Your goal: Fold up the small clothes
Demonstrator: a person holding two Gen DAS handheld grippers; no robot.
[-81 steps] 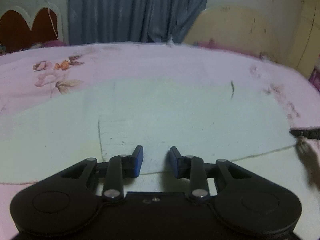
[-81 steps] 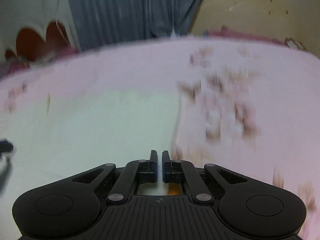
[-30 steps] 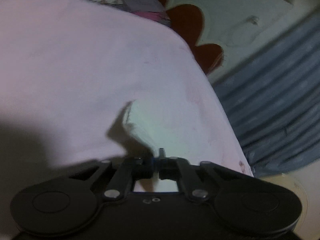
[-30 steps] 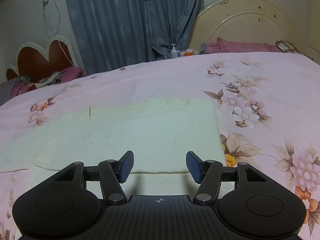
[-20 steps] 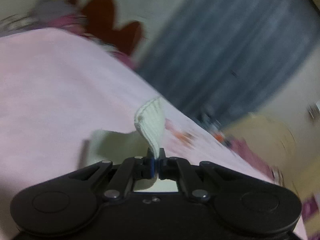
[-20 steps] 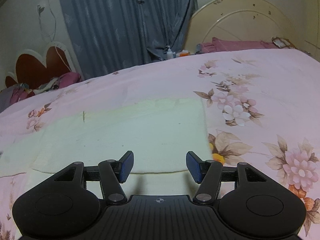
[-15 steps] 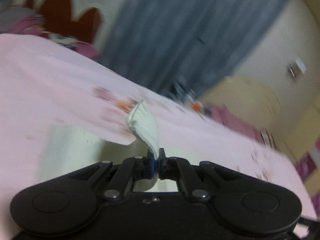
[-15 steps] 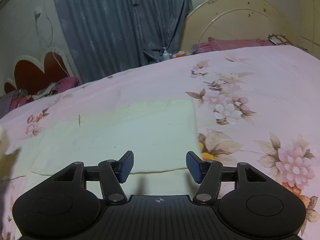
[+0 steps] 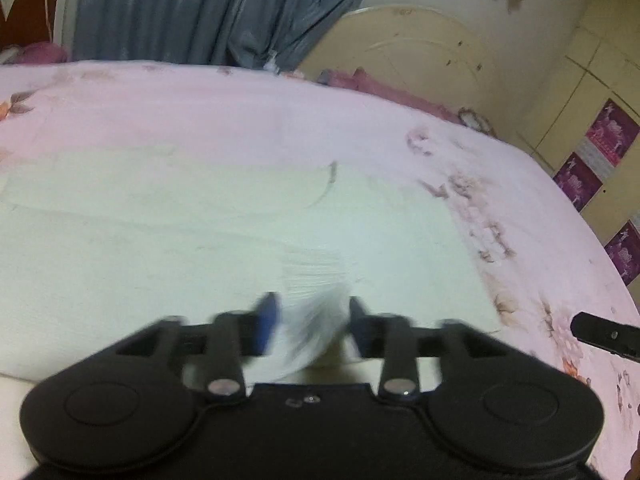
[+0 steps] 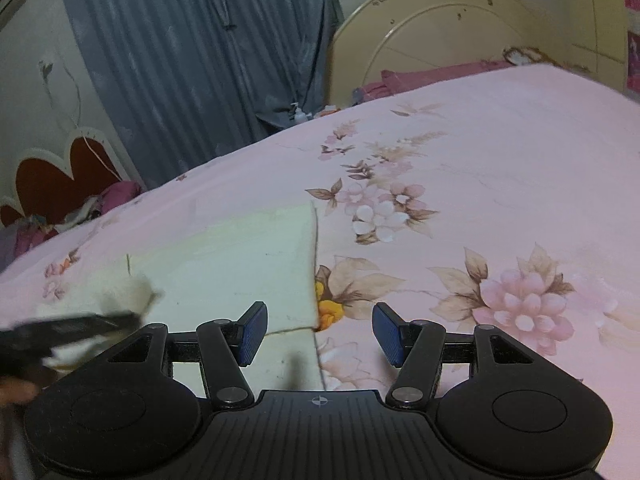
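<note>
A pink floral bedsheet (image 10: 500,184) fills most of both views, with a grey-blue curtain (image 10: 200,60) hanging behind it and a cream arched headboard (image 9: 404,52) at the far right end of the bed. A red heart-shaped panel (image 10: 56,184) stands by the wall to the left, a small pump bottle (image 10: 297,112) sits at the curtain's foot, and purple posters (image 9: 610,136) mark the cupboard doors on the right.

The pale cream garment (image 9: 200,232) lies flat across the sheet, its right edge running straight down toward the right gripper (image 10: 319,334). That edge falls between the spread blue pads (image 10: 252,334) — nothing is pinched there, and the tool hovers low over the garment's near right corner, pointing across the bed.

The left gripper (image 9: 310,320) is blurred by motion; its fingers stand apart, and a ribbed white fold of the garment (image 9: 312,312) sits loosely between them — whether either finger touches it cannot be told. In the right wrist view this gripper appears as a dark streak at the left edge, with bunched cloth just above it. The tip of the right gripper shows at the far right of the left wrist view, well apart.
</note>
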